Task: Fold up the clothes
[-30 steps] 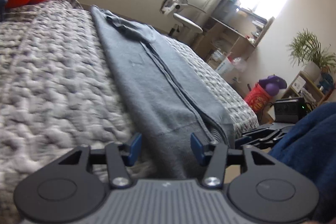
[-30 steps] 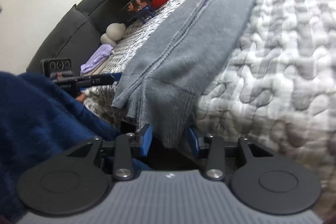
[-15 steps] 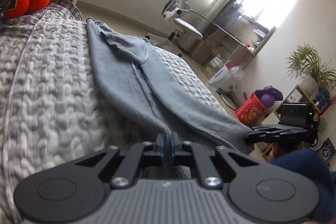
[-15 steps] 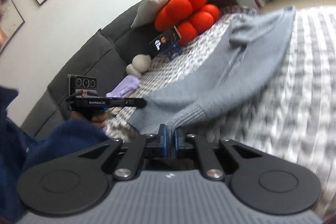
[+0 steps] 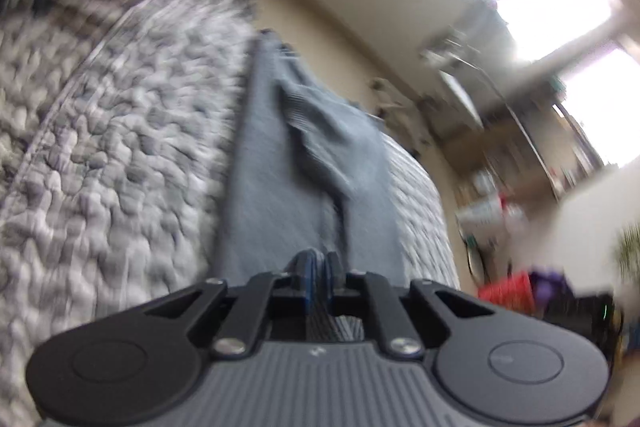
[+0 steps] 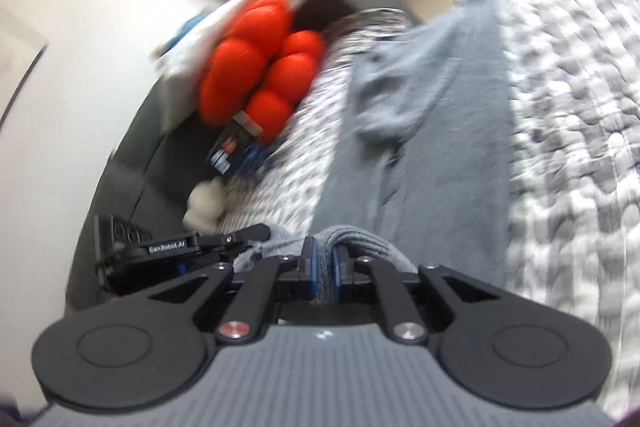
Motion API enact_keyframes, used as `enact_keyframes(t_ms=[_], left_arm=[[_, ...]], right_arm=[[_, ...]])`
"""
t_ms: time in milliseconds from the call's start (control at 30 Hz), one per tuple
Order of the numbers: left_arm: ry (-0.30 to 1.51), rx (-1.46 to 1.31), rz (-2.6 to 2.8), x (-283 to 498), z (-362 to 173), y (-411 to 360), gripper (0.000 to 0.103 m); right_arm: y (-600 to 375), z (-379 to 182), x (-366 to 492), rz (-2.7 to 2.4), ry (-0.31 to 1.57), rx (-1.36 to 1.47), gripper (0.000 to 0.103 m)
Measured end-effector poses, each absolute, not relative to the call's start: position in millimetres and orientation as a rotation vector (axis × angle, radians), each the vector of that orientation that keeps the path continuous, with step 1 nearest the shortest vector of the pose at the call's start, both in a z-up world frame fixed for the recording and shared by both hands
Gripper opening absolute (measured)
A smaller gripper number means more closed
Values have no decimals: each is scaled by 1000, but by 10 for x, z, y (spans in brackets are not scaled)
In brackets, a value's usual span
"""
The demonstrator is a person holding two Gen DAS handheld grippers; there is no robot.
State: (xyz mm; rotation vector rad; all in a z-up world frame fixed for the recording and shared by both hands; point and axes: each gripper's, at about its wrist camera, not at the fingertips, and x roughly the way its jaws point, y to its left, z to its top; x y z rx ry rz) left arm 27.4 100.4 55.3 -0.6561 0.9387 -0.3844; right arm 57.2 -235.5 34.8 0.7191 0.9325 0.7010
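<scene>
- Knitwear is what's in hand: a grey-blue sweater, folded lengthwise into a long strip, runs from bottom centre up to the upper middle of both wrist views, lying on a grey-and-white quilted cover.
- Left gripper has its jaws pressed together on the sweater's near edge at bottom centre of its view; a thin layer of cloth seems pinched between the blue pads.
- Right gripper clamps the ribbed hem, thick bunched knit showing between its pads; the jaws are easing apart a little, though the fabric sits firmly between them.
- Soft, limp and light by the look of it: it will likely sag between the two grips and stretch if pulled hard.
- Ribbed hem corners look like the best hold, being thicker and less prone to slipping than the plain knit.
- Both views are motion-blurred, so fine detail is uncertain.
</scene>
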Motion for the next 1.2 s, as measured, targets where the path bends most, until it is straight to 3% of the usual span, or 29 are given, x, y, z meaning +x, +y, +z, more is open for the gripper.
enact_keyframes(t_ms=[200,267,300,533,633,800,900,933,967,1033,1200], left_arm=[[871,-746,-350,492,354,1343,25],[849,-713,-369,414,341,1349,32],[844,-690,-382,375,335,1334,32],[790,-486,-512,351,370,1021,46],[778,-390,-568,411,385,853,59],[812,-229,-593,497,305,591,60],[805,-162,-596,501,246,508,56],[799,-151,-598,492,238,495,45],[797,-146,-599,488,230,489,22],[804,-201,-593,512,229,561,10],[666,-325,-648,452,489,770,7]], right_arm=[[-2597,98,841,594,942,766,23],[-2701,128,808,634,877,774,65],[-2746,134,811,643,850,779,72],[-2646,197,777,615,729,476,74],[-2439,204,690,661,685,270,74],[-2163,96,713,695,675,51,63],[-2101,-11,739,707,701,-1,43],[-2090,-24,725,713,687,-19,35],[-2083,-29,711,718,675,-33,22],[-2127,39,695,716,658,-14,12],[-2207,315,705,777,558,30,10]])
